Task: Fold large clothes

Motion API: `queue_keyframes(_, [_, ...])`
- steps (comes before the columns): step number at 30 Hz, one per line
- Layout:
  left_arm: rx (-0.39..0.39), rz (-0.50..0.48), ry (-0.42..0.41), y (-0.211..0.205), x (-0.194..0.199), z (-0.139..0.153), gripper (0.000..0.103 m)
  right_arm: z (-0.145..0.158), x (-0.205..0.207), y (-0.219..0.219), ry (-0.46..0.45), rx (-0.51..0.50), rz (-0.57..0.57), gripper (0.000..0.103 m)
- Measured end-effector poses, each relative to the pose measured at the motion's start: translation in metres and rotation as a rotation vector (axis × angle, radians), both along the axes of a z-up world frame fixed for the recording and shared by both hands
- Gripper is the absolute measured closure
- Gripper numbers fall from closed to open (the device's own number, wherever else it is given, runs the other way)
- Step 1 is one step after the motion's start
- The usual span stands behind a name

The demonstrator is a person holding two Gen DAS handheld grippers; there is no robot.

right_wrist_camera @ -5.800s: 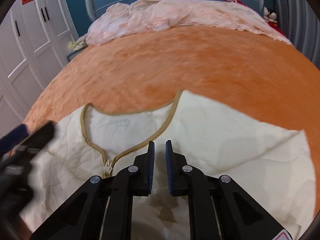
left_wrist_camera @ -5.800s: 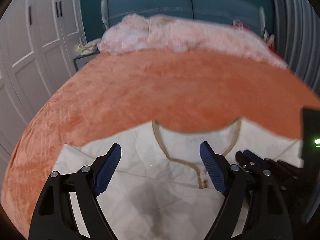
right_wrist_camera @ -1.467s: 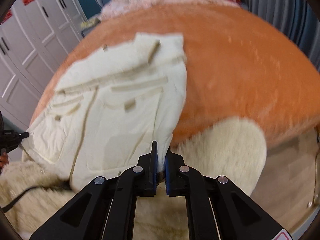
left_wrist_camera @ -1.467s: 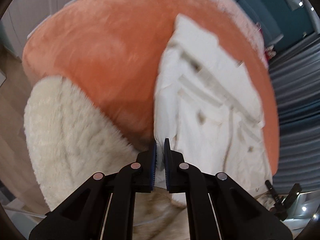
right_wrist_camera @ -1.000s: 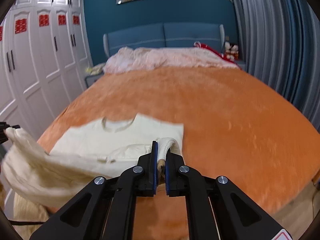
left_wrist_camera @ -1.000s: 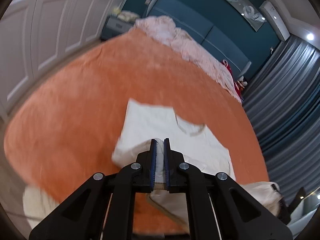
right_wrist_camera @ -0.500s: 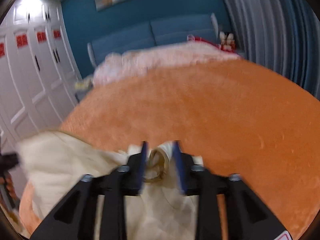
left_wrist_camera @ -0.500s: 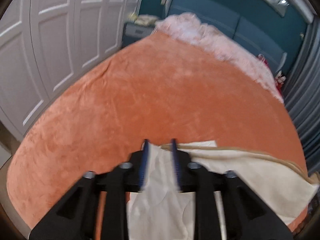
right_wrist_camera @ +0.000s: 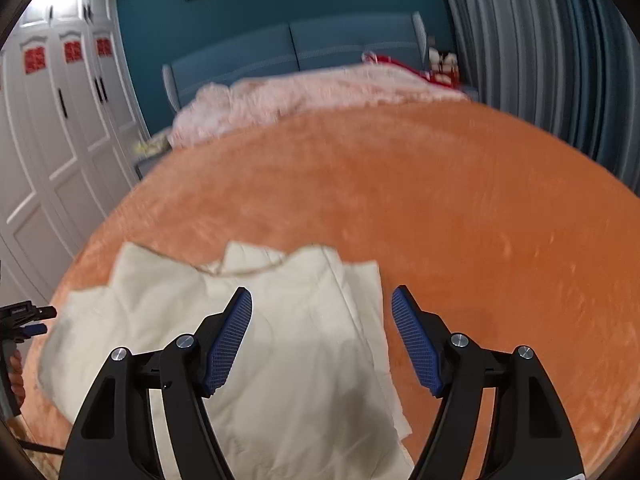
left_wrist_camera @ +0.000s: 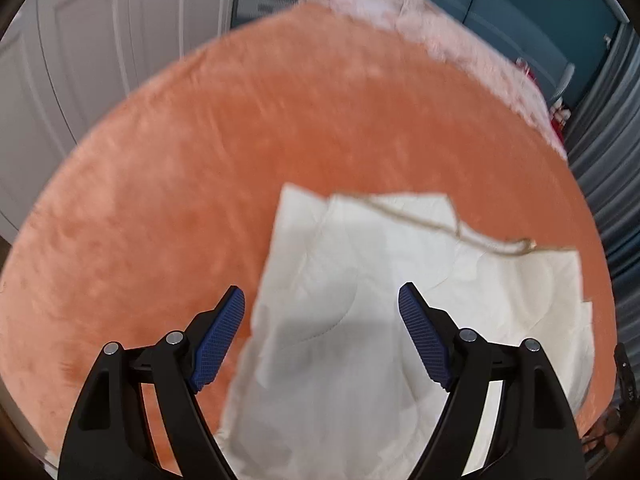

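Observation:
A cream quilted garment (left_wrist_camera: 360,280) with tan trim lies folded over on the orange bed cover (left_wrist_camera: 240,140). It also shows in the right wrist view (right_wrist_camera: 280,320). My left gripper (left_wrist_camera: 320,316) is open and empty, just above the garment's left part. My right gripper (right_wrist_camera: 321,312) is open and empty, above the garment's right part near its right edge. The tan trim (right_wrist_camera: 248,268) runs along the far edge of the folded layer.
A pink blanket (right_wrist_camera: 300,96) is heaped at the far end of the bed by the blue headboard (right_wrist_camera: 300,52). White wardrobes (right_wrist_camera: 52,140) stand on the left, grey curtains (right_wrist_camera: 540,60) on the right. The other gripper (right_wrist_camera: 20,316) shows at the left edge.
Both grippers carried the garment's lower edge up over its upper part, then opened and let it go. The garment now lies folded on the bed.

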State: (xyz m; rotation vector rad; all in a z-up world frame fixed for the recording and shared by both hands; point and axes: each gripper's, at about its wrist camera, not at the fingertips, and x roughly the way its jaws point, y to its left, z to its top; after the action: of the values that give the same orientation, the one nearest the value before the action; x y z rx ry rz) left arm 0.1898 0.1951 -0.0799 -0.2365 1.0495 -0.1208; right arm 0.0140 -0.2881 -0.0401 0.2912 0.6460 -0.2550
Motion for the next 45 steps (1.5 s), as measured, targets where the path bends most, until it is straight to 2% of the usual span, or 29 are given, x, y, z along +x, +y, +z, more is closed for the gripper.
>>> queue_keyframes(6, [-0.047, 0.009, 0.055, -0.008, 0.020, -0.024, 0.026, -0.030, 0.037, -0.010, 0.084, 0.088, 0.008, 0.033])
queue_keyframes(9, [-0.069, 0.019, 0.054, -0.012, 0.029, -0.024, 0.027, -0.040, 0.057, -0.006, 0.120, 0.107, 0.023, 0.039])
queue_keyframes(11, [-0.072, 0.022, 0.048, -0.014, 0.033, -0.023, 0.039, -0.045, 0.068, -0.005, 0.147, 0.105, 0.025, 0.049])
queue_keyframes(12, [-0.069, 0.020, 0.043, -0.016, 0.035, -0.021, 0.045, -0.048, 0.074, -0.003, 0.163, 0.099, 0.027, 0.065])
queue_keyframes(13, [-0.069, 0.017, 0.039, -0.018, 0.037, -0.021, 0.062, -0.049, 0.077, -0.002, 0.172, 0.095, 0.036, 0.082])
queue_keyframes(14, [-0.070, 0.008, 0.039, -0.020, 0.040, -0.019, 0.079, -0.049, 0.080, -0.001, 0.173, 0.086, 0.040, 0.088])
queue_keyframes(16, [-0.071, 0.005, 0.027, -0.022, 0.044, -0.013, 0.089, -0.038, 0.080, 0.001, 0.139, 0.043, 0.034, 0.092])
queue_keyframes(17, [-0.065, 0.004, -0.002, -0.023, 0.044, -0.006, 0.091, -0.031, 0.078, 0.000, 0.119, 0.037, 0.026, 0.093])
queue_keyframes(19, [-0.044, 0.011, -0.050, -0.024, 0.046, 0.007, 0.092, -0.009, 0.075, -0.008, 0.048, 0.022, -0.019, 0.094])
queue_keyframes(22, [-0.063, 0.036, -0.106, -0.021, 0.056, 0.023, 0.092, 0.003, 0.078, -0.024, 0.001, 0.037, -0.067, 0.094])
queue_keyframes(25, [-0.021, 0.045, -0.093, -0.028, 0.073, 0.014, 0.092, -0.015, 0.095, -0.029, 0.061, 0.011, -0.086, 0.094])
queue_keyframes(28, [0.026, 0.052, -0.043, -0.035, 0.085, -0.012, 0.092, -0.039, 0.105, -0.031, 0.123, 0.010, -0.095, 0.094])
queue_keyframes(32, [0.102, 0.039, -0.026, -0.042, 0.087, -0.045, 0.089, -0.068, 0.112, -0.029, 0.174, -0.003, -0.095, 0.094])
queue_keyframes(35, [0.156, 0.023, -0.059, -0.048, 0.083, -0.060, 0.088, -0.086, 0.115, -0.024, 0.198, -0.033, -0.085, 0.094])
queue_keyframes(39, [0.206, 0.025, -0.105, -0.057, 0.077, -0.067, 0.087, -0.097, 0.115, -0.017, 0.200, -0.064, -0.085, 0.092])
queue_keyframes(45, [0.193, 0.042, -0.141, -0.056, 0.075, -0.072, 0.086, -0.103, 0.116, -0.014, 0.185, -0.078, -0.089, 0.090])
